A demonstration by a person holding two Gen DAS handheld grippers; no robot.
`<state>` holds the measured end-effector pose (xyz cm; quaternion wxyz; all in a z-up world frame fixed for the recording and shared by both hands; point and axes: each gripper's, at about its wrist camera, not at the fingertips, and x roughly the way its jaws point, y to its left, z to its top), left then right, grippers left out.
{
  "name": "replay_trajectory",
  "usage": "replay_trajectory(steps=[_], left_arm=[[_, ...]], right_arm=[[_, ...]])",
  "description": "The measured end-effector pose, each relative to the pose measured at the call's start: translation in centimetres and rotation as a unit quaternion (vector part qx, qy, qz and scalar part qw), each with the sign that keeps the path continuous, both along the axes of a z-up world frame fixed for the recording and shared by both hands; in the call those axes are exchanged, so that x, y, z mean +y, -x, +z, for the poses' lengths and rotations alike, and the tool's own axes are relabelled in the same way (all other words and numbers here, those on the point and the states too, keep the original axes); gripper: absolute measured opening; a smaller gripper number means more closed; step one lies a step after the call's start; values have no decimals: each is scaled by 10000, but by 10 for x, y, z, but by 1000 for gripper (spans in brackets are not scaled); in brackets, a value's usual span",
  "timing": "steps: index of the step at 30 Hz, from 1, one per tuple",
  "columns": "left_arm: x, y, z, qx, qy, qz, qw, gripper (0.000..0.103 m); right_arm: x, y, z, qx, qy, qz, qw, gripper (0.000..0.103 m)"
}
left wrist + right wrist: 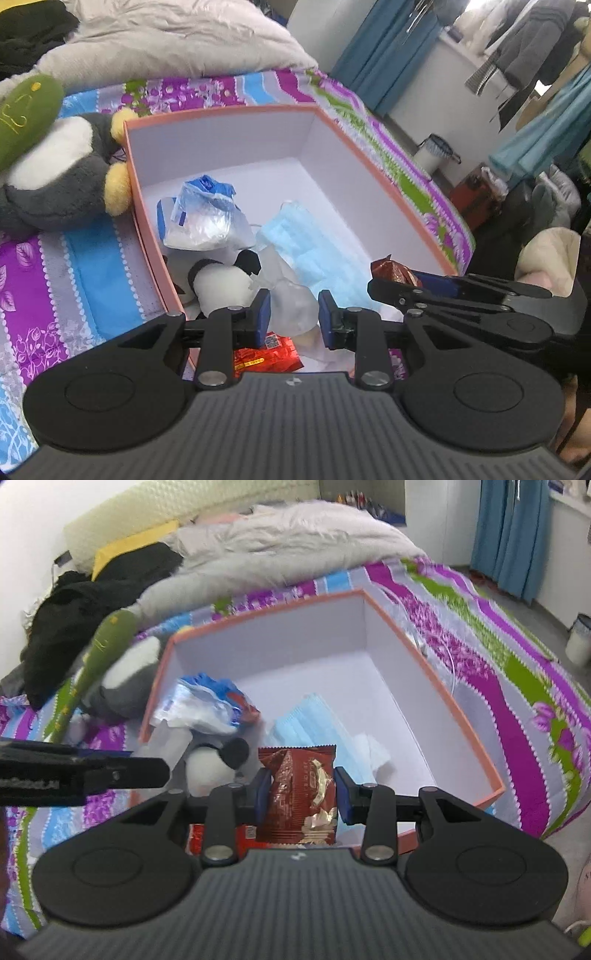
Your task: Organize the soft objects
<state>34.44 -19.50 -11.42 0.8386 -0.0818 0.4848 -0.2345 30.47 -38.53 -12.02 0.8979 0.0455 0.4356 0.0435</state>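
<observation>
**Over the box: brown packet clamped, clear bag between the other pads**

Between the blue pads of the right gripper (pixel 298 796) stood a glossy brown snack packet (pixel 297 794), upright, crimped along its top edge, printed with a gold and cream picture; both pads pressed its sides. It hung over the near end of the box (pixel 436 686), a white-lined carton with a salmon rim.

The left gripper (pixel 294 318) was partly open around a crumpled clear plastic bag (pixel 295 306); whether its pads pressed the bag I could not tell.

Inside the box lay a blue face mask (pixel 295 243) near the middle, a blue-and-clear plastic pack (pixel 201 218) at 10 o'clock, a black-and-white plush (pixel 221 280) at 8 o'clock and a red wrapper (pixel 266 356) at 6 o'clock.

The box sat on a bedspread (pixel 517 709) striped purple, green, blue and grey. A grey-and-white stuffed penguin (pixel 62 166) leaned at 9 o'clock of the box, touching its wall. A pale quilt (pixel 288 542) lay bunched at 12 o'clock, blue curtains (pixel 513 528) at 1 o'clock.
</observation>
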Motion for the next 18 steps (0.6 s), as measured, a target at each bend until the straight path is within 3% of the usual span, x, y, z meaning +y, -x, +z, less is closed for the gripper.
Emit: replay_trajectory(steps=[7,11,18], left_arm=[[-7,-4,-6,-10,-297,-54,9995,39],[-5,-2,-2,46,-282,-29,9996,42],[-3,27,44,-483,-395,-185,9979,42]], right_arm=[[-7,0,-5,165,-38,46,9998,44],[-9,5,-1,115,-75,27,9999,64],[-6,34,35,-371,-151,-30,9992,64]])
